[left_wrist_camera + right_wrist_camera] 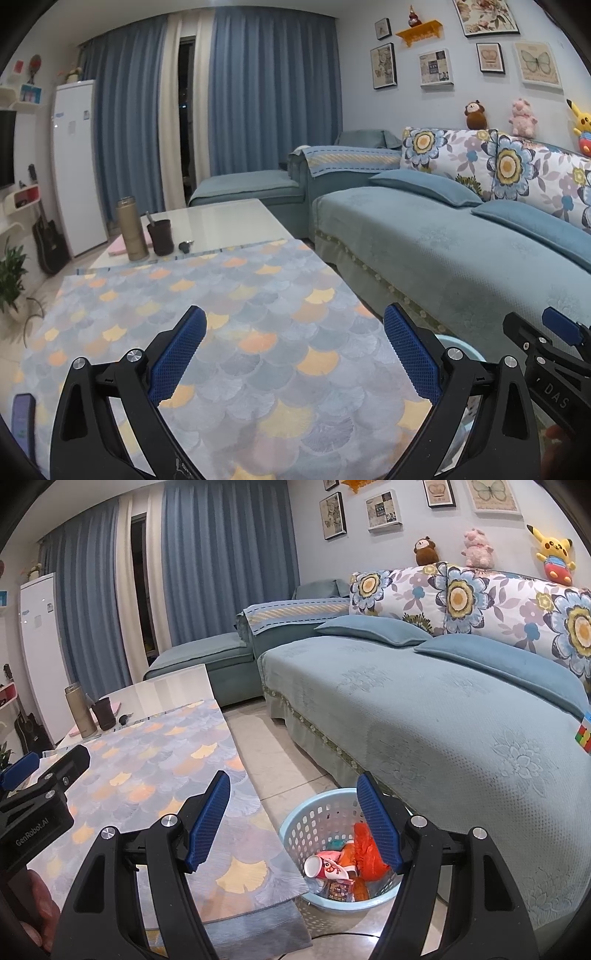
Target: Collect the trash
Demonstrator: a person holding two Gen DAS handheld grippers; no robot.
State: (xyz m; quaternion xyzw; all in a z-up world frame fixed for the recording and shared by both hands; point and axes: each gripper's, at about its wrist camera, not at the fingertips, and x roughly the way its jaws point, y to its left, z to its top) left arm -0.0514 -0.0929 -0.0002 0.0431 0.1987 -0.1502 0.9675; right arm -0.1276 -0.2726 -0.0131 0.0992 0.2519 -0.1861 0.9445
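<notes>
A light blue plastic basket stands on the floor between the table and the sofa. It holds trash: a paper cup, an orange plastic bag and printed wrappers. My right gripper is open and empty, above the table's right edge and the basket. My left gripper is open and empty above the scale-patterned tablecloth. The basket's rim peeks out behind the left gripper's right finger. The other gripper shows at the edge of each wrist view.
A gold thermos, a dark cup, keys and a pink item stand at the table's far end. A blue sofa runs along the right. A dark phone-like object lies at the table's near left.
</notes>
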